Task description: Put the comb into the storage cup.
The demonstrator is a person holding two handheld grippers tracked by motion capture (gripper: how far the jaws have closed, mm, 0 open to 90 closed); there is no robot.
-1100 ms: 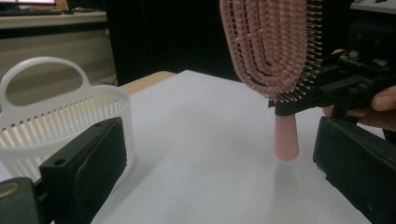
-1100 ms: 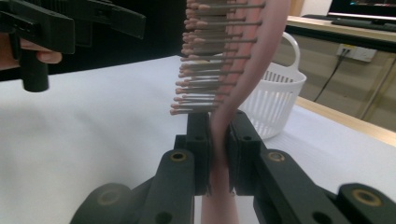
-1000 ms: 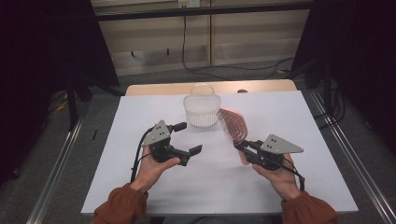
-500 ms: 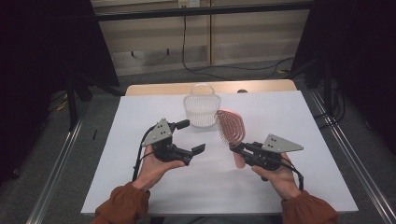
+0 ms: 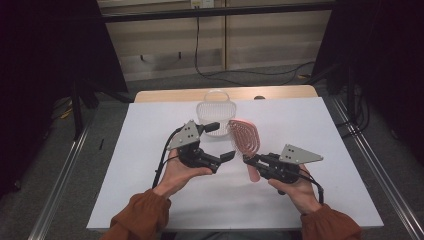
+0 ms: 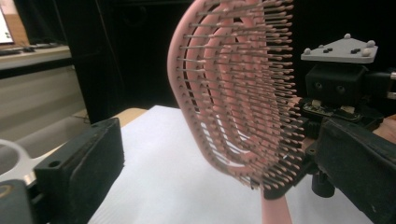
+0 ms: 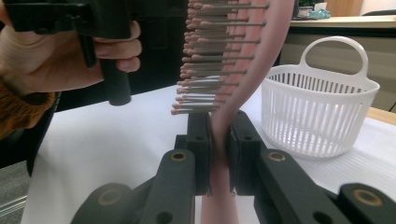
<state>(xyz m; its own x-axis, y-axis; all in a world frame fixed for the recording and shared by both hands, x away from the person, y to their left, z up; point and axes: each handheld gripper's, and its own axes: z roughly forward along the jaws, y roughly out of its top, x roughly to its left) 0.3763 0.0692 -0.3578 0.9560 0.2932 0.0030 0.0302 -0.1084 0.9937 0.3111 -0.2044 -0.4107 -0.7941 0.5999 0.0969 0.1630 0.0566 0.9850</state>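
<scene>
**Right hand-held gripper clamping pink brush, left one standing apart**

Right hand-held gripper [image 5: 248, 161] is sitting at lower centre-right of the high view, jaws closed together on the neck of the pink hairbrush [image 5: 244, 137] — the right gripper view is showing both jaws pressing the pink stem from either side, just below the bristle pad [image 7: 210, 70]. Brush head is pointing up and away toward the middle of the frame, raised off the counter [image 5: 325, 130]; handle end is sticking out below the jaws, pink against the white surface.

Left hand-held gripper [image 5: 224, 159] is sitting just left of centre in the high view, jaws spread wide and holding nothing. In the left gripper view its two black jaws are showing at the lower left and lower right edges, with the brush head [image 6: 238, 93] filling the centre between them — bristles facing right, not touching either jaw as far as I can tell.

White slotted basket [image 5: 215, 115] is standing upright at upper centre of the counter, just behind the brush head; handle up.
</scene>
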